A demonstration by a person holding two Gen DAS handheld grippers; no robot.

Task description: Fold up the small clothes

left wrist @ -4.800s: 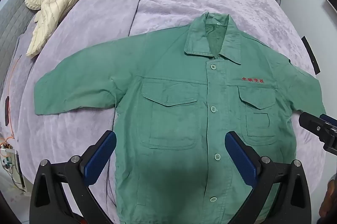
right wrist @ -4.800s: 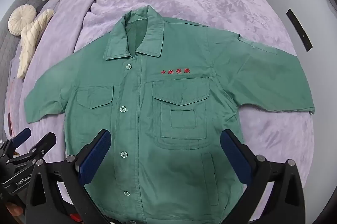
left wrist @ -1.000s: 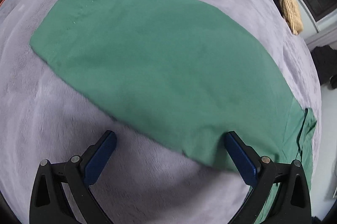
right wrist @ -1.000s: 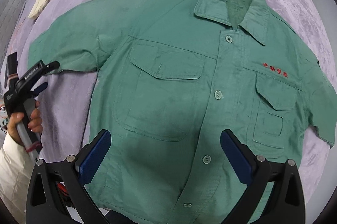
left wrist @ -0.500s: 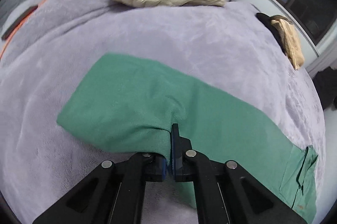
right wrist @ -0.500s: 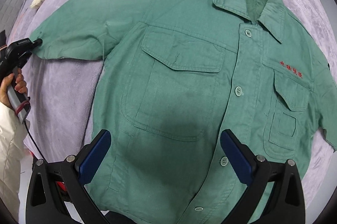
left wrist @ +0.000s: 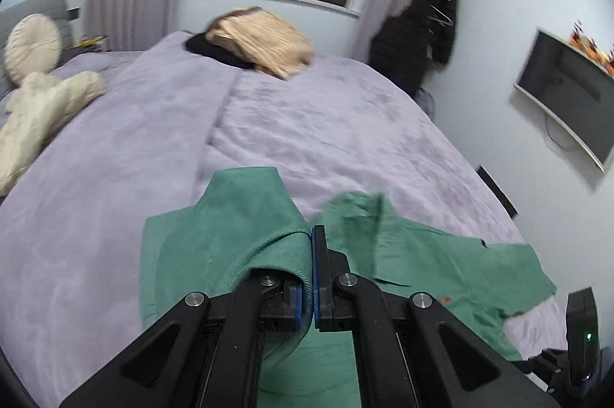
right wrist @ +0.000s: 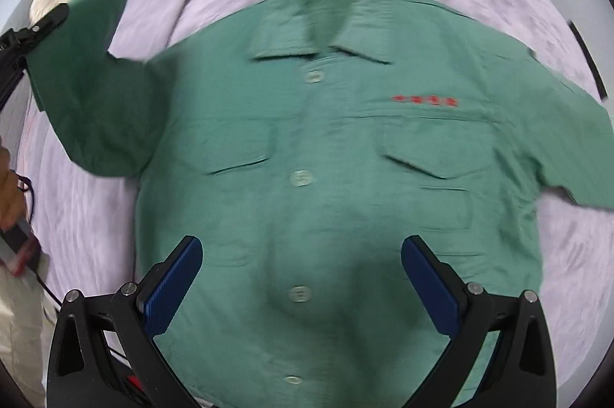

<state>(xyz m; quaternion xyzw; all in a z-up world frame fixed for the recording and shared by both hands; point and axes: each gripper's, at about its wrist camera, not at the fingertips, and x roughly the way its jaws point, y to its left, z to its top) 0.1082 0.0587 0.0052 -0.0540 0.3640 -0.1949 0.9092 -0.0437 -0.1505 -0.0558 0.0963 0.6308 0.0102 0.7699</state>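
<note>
Two grippers are in view over a green shirt [right wrist: 307, 147] that lies face up, buttoned, on a bed covered with a lilac blanket [left wrist: 326, 124]. The left gripper [left wrist: 310, 277] has its blue pads pressed together on the cuff end of one sleeve [left wrist: 238, 223]; the pinched fabric is raised off the blanket and drapes over the left finger. In the right wrist view this same sleeve [right wrist: 84, 70] stands lifted at the upper left, with the left gripper [right wrist: 46, 20] at its end. The right gripper [right wrist: 303, 289] hovers above the lower front of the shirt with its jaws spread wide, holding nothing; whether the pads touch the fabric cannot be determined. The shirt body stays flat on the blanket, collar [right wrist: 326, 20] pointing away from the right camera, two flap pockets and a row of pale buttons [right wrist: 302, 178] visible, and red embroidered characters [right wrist: 424, 99] above one pocket. The other sleeve [right wrist: 568, 147] lies spread out flat at the right. At the far end of the bed rests a tan folded garment [left wrist: 264, 41] on a dark item. A cream quilted garment [left wrist: 42, 112] and a round cream cushion [left wrist: 32, 45] lie at the left side. A wall-mounted screen [left wrist: 568, 93] and a hanging dark coat [left wrist: 418, 35] occupy the right of the room.
</note>
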